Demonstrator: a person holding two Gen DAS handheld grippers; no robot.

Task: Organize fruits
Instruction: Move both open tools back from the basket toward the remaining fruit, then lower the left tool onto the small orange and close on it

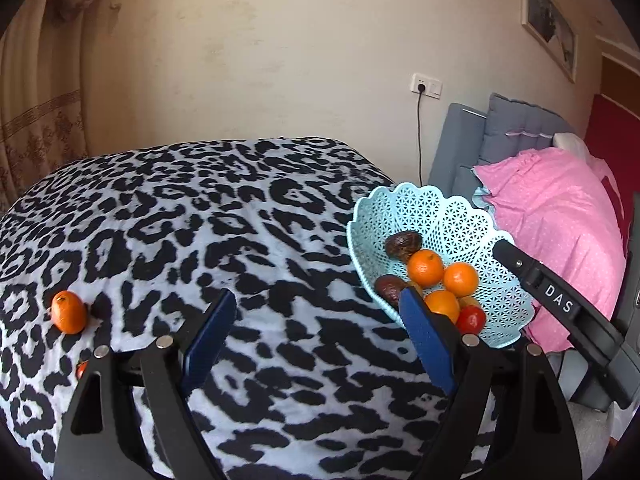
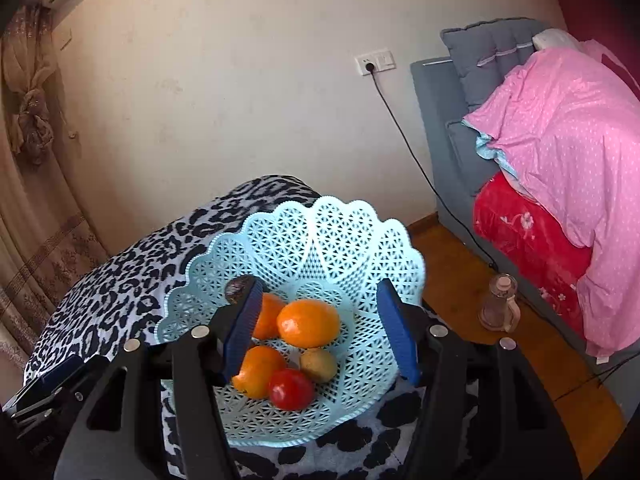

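Observation:
A light blue lattice basket (image 1: 452, 216) (image 2: 344, 232) stands at the right edge of the leopard-print table (image 1: 224, 224). It holds several fruits: oranges (image 2: 309, 323), a red tomato (image 2: 291, 389), a kiwi (image 2: 319, 365) and dark avocados (image 1: 403, 243). One orange (image 1: 69, 312) lies alone on the cloth at the left, with a small orange-red fruit (image 1: 81, 369) partly hidden behind my left finger. My left gripper (image 1: 320, 320) is open and empty above the cloth. My right gripper (image 2: 320, 320) is open and empty over the basket, around the oranges without touching them.
A grey sofa (image 2: 440, 120) with pink (image 2: 568, 120) and red blankets stands to the right. A small bottle (image 2: 498, 302) stands on a wooden surface beside the table. A power cord (image 2: 416, 160) hangs from a wall socket. Curtains (image 1: 32, 120) hang at the left.

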